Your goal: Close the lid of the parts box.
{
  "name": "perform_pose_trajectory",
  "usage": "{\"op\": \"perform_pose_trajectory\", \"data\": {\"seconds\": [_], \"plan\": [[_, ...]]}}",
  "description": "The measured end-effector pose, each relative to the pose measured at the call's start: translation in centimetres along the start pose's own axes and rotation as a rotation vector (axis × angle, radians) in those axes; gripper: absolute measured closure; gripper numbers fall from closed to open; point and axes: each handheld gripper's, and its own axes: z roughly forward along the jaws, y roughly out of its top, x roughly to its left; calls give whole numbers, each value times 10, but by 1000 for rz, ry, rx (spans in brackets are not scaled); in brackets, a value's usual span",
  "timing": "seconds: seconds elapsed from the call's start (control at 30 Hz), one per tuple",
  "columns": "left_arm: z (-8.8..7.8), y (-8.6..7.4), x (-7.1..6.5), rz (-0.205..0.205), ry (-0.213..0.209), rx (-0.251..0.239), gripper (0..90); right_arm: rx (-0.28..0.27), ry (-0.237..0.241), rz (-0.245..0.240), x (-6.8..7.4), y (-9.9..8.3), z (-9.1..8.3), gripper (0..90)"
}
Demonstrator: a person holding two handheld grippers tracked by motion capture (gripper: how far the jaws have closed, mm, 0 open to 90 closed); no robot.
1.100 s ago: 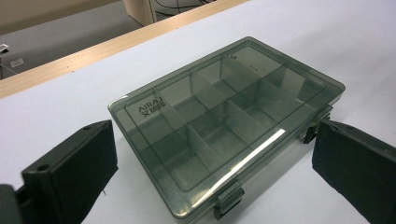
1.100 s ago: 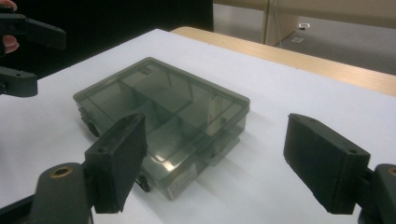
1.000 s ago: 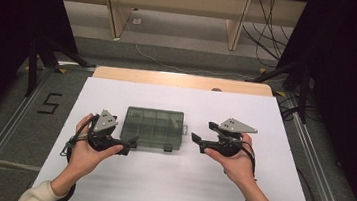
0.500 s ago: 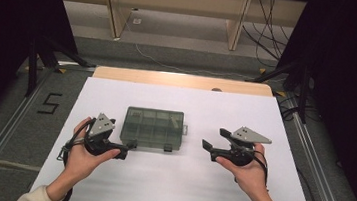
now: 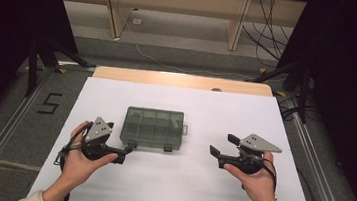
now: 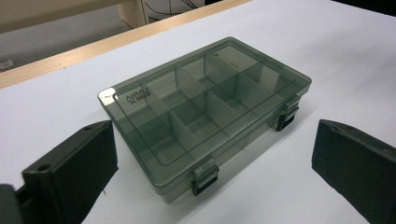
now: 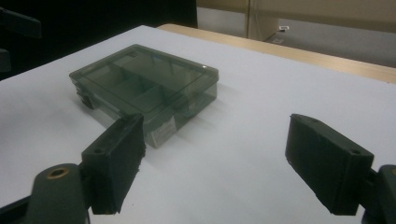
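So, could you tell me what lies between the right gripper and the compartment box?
Nothing: the high view shows bare white table between the right gripper and the box.

A box (image 5: pixel 153 127) is placed on the table (image 5: pixel 197 193), near its middle. The left gripper (image 5: pixel 126 151) is held just beside its left front corner; the right gripper (image 5: pixel 223 146) is kept well apart at its right.
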Motion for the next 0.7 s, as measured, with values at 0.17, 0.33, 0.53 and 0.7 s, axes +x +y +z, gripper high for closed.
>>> {"op": "perform_pose_trajectory", "data": {"seconds": [0.17,0.33,0.53,0.7], "plan": [[-4,-2,0,4,7,2,0,9,11,18,2,-6,-5,207],[-8,-5,-2,-1,11,2,0,18,2,18,0,-9,-12,206],[-11,-8,-3,3,13,3,0,10,-10,31,-2,-13,-17,206],[-13,-11,-2,5,16,5,0,32,-14,33,-4,-17,-22,205]]}}
